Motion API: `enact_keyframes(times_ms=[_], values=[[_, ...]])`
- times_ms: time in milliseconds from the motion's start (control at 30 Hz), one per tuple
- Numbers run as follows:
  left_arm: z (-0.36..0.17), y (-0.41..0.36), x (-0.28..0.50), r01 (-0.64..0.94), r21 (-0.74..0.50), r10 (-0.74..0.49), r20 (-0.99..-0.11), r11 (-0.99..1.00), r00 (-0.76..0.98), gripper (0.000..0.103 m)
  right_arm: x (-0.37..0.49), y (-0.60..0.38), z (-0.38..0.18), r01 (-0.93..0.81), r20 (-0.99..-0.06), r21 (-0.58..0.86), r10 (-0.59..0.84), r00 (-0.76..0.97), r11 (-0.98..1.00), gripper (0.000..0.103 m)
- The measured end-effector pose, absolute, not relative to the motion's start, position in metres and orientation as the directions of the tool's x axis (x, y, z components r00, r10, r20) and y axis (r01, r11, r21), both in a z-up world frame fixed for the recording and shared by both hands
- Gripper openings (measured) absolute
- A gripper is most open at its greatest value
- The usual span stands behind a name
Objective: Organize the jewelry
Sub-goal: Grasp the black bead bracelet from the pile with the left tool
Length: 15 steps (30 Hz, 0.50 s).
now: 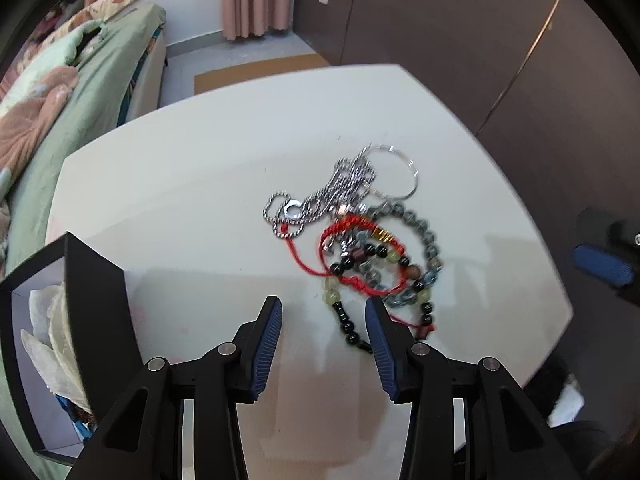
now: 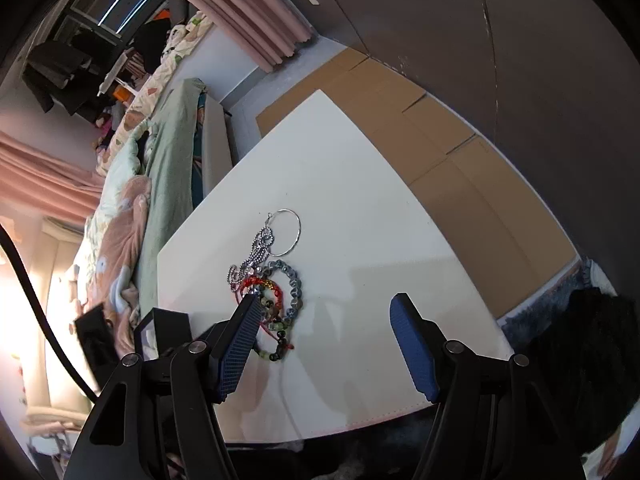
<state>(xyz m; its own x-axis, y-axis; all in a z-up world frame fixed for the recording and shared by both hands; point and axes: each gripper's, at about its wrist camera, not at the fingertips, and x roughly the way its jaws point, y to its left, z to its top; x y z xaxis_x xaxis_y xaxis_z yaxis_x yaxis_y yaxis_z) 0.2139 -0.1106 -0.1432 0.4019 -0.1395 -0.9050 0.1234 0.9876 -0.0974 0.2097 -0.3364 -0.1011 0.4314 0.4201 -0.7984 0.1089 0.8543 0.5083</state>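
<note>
Right under our camera, our left gripper (image 1: 323, 309) has its two blue ribbed pads spread apart with nothing between them. Its right pad sits just over the tail of the bracelet of mixed black, yellow and brown beads (image 1: 372, 264).

The jewelry lies in one tangled pile near the middle of the white table (image 1: 200, 168). Our right gripper (image 2: 326, 312) is spread wide too, holding nothing, close to the pile.

We think the step now is to pick one piece out. We should go for a loose end at the edge of the pile, pinch only that one and lift slowly, so the others do not come along. The red woven cord bracelet (image 1: 352, 280) crosses the beads, so it could snag.

We count one silver twisted chain (image 1: 340, 188), one thin silver hoop (image 1: 412, 168), one bracelet of grey-blue beads (image 1: 430, 240), one mixed bead bracelet and one red cord. One open black box (image 1: 92, 292) with crumpled white paper inside stands at the table's left edge.
</note>
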Motion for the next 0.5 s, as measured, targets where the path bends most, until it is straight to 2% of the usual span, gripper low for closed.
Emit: enact_keyframes(times_ms=[100, 200, 267, 300, 333, 500], values=[[-0.147, -0.12, 0.21, 0.143, -0.015, -0.075, -0.902, 0.99, 0.424, 0.045, 0.21, -0.334, -0.1, 0.094, -0.8, 0.502, 0.42, 0.429, 0.86, 0.067], [-0.146, -0.122, 0.205, 0.156, 0.009, -0.063, -0.893, 0.988, 0.446, 0.042, 0.21, -0.33, -0.099, 0.083, -0.805, 0.49, 0.413, 0.426, 0.868, 0.067], [-0.145, -0.121, 0.203, 0.156, 0.01, -0.062, -0.889, 0.988, 0.454, 0.028, 0.209, -0.329, -0.098, 0.079, -0.806, 0.487, 0.413, 0.424, 0.87, 0.067], [-0.145, -0.121, 0.202, 0.157, 0.017, -0.058, -0.887, 0.987, 0.458, 0.012, 0.209, -0.328, -0.098, 0.075, -0.807, 0.484, 0.412, 0.423, 0.872, 0.067], [-0.144, -0.12, 0.201, 0.159, 0.02, -0.055, -0.887, 0.987, 0.458, 0.008, 0.209, -0.327, -0.098, 0.072, -0.808, 0.481, 0.41, 0.422, 0.874, 0.067], [-0.142, -0.114, 0.203, 0.148, -0.007, -0.078, -0.875, 0.989, 0.478, 0.008, 0.21, -0.326, -0.099, 0.07, -0.814, 0.472, 0.404, 0.417, 0.879, 0.067]])
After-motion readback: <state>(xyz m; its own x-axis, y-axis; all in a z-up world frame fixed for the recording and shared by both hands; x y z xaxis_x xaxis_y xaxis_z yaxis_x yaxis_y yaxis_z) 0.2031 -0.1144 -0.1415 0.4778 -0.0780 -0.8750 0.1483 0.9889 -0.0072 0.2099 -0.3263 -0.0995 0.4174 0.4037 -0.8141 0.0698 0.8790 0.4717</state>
